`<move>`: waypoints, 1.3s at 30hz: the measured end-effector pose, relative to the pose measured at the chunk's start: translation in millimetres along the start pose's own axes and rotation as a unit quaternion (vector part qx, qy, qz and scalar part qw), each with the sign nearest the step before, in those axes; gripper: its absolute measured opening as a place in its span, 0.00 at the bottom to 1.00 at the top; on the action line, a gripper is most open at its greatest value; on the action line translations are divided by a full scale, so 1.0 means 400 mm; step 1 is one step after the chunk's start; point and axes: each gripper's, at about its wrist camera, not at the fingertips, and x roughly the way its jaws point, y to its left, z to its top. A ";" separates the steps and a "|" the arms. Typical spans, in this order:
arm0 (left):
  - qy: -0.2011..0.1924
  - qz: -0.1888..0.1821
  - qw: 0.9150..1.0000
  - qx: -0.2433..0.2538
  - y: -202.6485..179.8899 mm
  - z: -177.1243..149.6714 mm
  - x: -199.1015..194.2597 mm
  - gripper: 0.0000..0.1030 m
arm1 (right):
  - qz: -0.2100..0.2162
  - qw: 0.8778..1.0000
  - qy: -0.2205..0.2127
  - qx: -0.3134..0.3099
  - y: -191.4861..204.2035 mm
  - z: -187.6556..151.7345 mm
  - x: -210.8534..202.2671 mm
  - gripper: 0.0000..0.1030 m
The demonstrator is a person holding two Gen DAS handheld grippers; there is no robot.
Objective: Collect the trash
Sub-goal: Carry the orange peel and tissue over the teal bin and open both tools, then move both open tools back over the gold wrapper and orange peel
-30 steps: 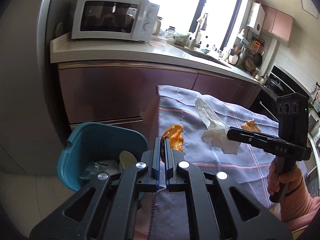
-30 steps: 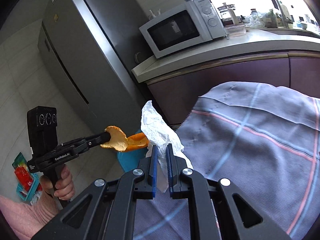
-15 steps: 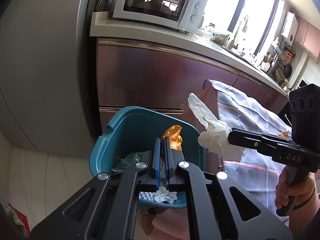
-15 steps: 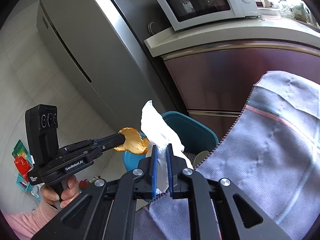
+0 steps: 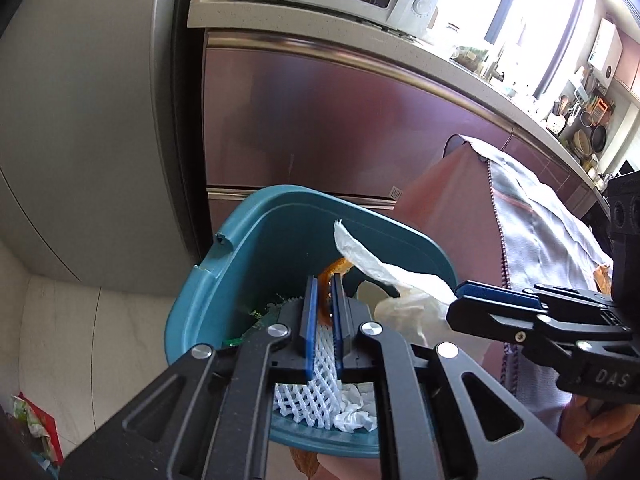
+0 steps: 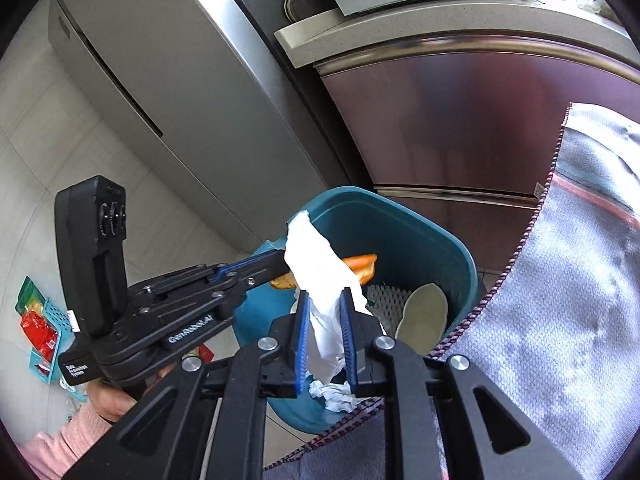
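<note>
A teal bin [image 5: 280,204] stands on the floor below both grippers, with white foam netting [image 5: 316,396] and crumpled tissue inside. My left gripper [image 5: 324,284] hangs over it with an orange peel [image 5: 325,300] pinched between its blue pads, and its jaws are just starting to part. The right wrist view shows that peel [image 6: 362,264] sticking out over the bin [image 6: 400,216] from the left gripper [image 6: 280,262]. My right gripper [image 6: 325,300] is beside it above the bin's near rim. Its jaws are opening around a white plastic wrapper [image 6: 316,264] that still stands upright between them, touching both pads.
A table under a grey striped cloth [image 6: 560,320] borders the bin on the right, with another orange scrap [image 5: 600,276] on it. A steel fridge [image 6: 180,80] and a maroon cabinet [image 5: 340,120] under a microwave stand behind. A small basket of packets [image 6: 40,332] lies on the floor.
Both grippers swung left off the table and sank over the bin with their loads. The right jaws have widened around the wrapper. The left pads have parted slightly.
</note>
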 end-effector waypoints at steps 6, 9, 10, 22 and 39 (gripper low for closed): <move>0.003 -0.004 1.000 -0.010 -0.005 0.000 0.028 0.07 | 0.001 1.000 0.002 0.005 -0.007 0.002 0.012 0.23; -0.002 -0.008 1.000 -0.011 -0.012 -0.002 0.022 0.07 | 0.004 1.000 -0.002 0.006 -0.012 -0.002 0.003 0.23; -0.004 -0.009 1.000 -0.009 -0.015 -0.003 0.015 0.07 | 0.006 1.000 -0.004 0.007 -0.014 -0.006 -0.003 0.23; -0.055 -0.055 0.996 0.044 -0.118 -0.020 -0.110 0.21 | 0.011 0.999 -0.050 -0.008 -0.028 -0.061 -0.133 0.29; -0.043 -0.208 0.960 0.185 -0.559 -0.094 -0.142 0.44 | -0.128 0.973 -0.176 0.073 -0.252 -0.287 -0.561 0.38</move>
